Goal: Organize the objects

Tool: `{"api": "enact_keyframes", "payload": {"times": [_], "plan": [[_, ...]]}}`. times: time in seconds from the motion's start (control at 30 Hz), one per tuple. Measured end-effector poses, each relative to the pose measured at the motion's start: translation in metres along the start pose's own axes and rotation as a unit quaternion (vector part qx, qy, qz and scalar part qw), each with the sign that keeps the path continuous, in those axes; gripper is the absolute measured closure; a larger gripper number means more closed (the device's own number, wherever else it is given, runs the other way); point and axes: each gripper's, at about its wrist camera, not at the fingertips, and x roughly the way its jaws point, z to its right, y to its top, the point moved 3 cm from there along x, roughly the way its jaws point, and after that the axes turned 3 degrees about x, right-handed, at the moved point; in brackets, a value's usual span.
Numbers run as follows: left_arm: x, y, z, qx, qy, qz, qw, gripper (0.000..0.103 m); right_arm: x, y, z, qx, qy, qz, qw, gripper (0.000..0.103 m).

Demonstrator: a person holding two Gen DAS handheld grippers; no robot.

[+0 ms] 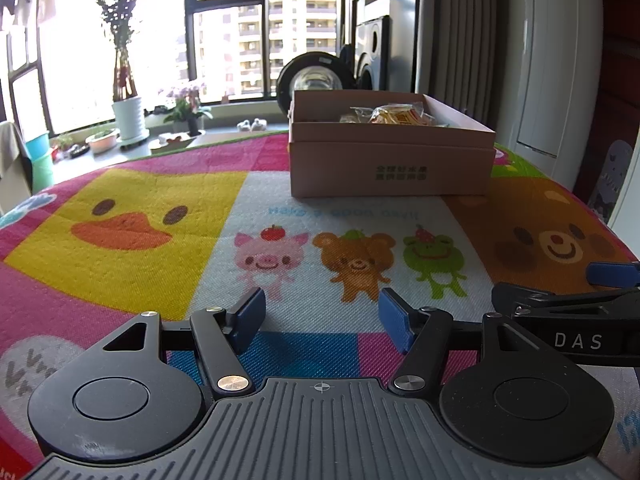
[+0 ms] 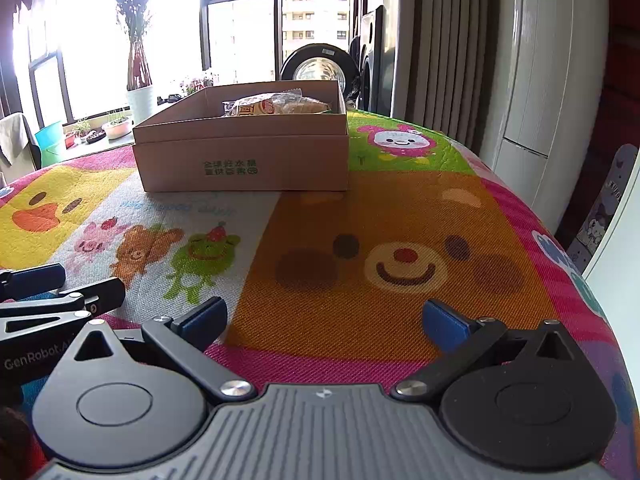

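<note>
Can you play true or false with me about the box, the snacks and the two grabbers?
1. The cardboard box has its lid on. False: it is open on top.
2. Wrapped snacks lie inside the box. True.
3. The left gripper holds a snack. False: it is open and empty.
4. The right gripper is open, over the bear face on the mat. True.
5. The box sits on the floor. False: it rests on the colourful mat.

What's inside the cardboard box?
The cardboard box holds wrapped snack packets, piled at its far end. Its front wall hides the bottom, so anything lying lower stays unseen.
</note>
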Motion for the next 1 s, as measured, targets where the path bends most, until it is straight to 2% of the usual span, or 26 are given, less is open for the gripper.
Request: {"api": "enact_keyframes", "payload": {"times": [1.0], "plan": [[-0.0007, 0.0002, 0.0024, -0.004, -0.002, 0.000, 1.0000, 0.035, 0.0009, -0.0001, -0.0015, 0.001, -0.001, 0.000, 1.000, 0.000]]}}
